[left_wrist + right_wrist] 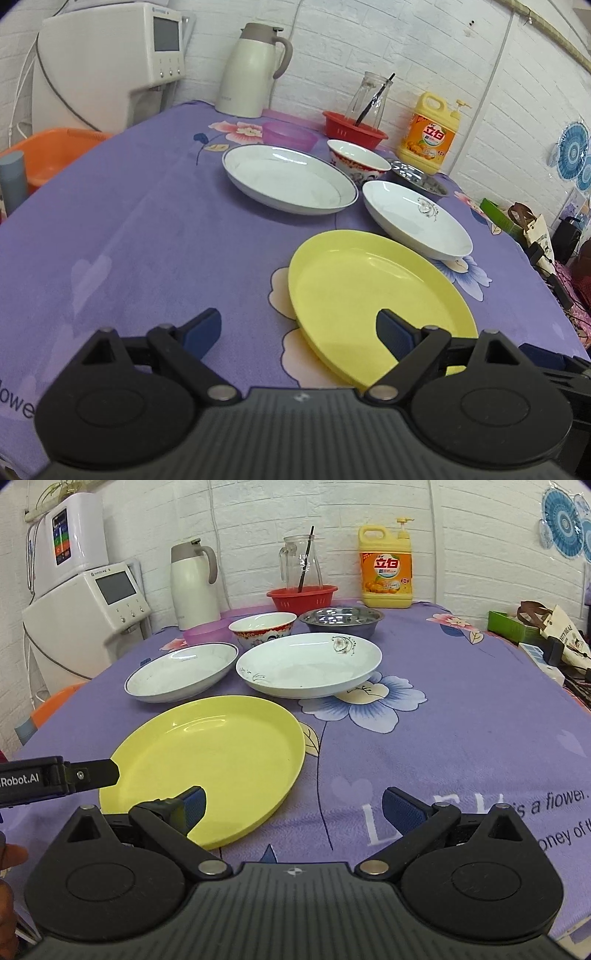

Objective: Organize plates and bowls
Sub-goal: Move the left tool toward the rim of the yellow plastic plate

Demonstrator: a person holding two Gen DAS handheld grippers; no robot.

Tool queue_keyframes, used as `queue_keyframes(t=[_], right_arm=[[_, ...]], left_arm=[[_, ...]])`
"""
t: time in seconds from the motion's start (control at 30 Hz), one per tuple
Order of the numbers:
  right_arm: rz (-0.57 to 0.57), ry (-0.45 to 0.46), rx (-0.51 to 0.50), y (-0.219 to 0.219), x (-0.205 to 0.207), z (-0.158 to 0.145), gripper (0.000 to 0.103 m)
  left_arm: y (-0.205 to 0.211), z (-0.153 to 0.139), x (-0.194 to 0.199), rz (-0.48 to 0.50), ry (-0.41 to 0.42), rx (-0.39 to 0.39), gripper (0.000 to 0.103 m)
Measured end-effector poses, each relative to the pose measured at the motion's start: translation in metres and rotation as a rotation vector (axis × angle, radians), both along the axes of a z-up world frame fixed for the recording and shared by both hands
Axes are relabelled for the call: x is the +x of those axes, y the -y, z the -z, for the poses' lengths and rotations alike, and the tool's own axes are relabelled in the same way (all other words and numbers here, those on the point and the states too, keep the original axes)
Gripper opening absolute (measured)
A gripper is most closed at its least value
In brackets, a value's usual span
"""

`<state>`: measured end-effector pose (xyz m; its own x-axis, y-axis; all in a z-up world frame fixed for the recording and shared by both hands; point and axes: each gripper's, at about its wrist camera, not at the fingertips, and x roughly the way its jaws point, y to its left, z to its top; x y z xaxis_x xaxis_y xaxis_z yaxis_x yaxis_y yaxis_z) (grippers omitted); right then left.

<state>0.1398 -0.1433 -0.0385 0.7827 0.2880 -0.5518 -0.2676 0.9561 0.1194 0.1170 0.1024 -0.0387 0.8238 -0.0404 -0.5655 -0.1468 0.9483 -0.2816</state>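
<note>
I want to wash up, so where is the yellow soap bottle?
The yellow soap bottle stands at the back of the table against the white brick wall, right of the glass jug and just behind the metal bowl.

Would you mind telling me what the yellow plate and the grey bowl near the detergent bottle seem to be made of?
Yellow plate: probably plastic or melamine; uniform opaque colour, soft satin sheen.
Grey bowl: looks like stainless steel; its inside mirrors the surroundings in sharp, bright reflections.
</note>
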Motion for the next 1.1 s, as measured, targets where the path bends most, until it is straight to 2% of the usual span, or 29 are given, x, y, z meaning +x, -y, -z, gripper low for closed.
queue_keyframes(t=[0.17,0.27,0.33,0.53,0.6,0.73,0.93,1.1], right_arm=[[-0.02,-0.036,-0.071,-0.017,0.028,0.004,0.103],[-0.044,-0.082,-0.069,-0.021,0.039,0.012,0.103],[-0.042,-0.072,-0.093,-0.024,0.04,0.014,0.103],[-0.056,-0.072,-0.07,-0.017,0.039,0.013,0.103],[-0.073,-0.082,-0.102,-0.02,0.041,0.012,0.103],[-0.075,-0.077,-0.055,-0.016,0.04,0.007,0.103],[-0.07,-0.061,-0.05,-0.014,0.046,0.004,0.103],[-0.079,-0.077,-0.023,-0.012,0.055,0.005,0.103]], left_arm=[[-0.008,0.004,0.021,0.011,-0.03,-0.018,0.089],[-0.011,0.005,0.031,0.017,-0.044,-0.008,0.089],[-0.011,0.005,0.036,0.032,-0.047,0.0,0.089],[-0.007,0.005,0.048,0.081,-0.068,0.031,0.089],[-0.005,0.006,0.051,0.09,-0.068,0.044,0.089],[0.0,0.005,0.053,0.103,-0.077,0.066,0.089],[0.007,0.004,0.065,0.114,-0.081,0.097,0.087],[0.014,0.005,0.069,0.13,-0.094,0.141,0.077]])
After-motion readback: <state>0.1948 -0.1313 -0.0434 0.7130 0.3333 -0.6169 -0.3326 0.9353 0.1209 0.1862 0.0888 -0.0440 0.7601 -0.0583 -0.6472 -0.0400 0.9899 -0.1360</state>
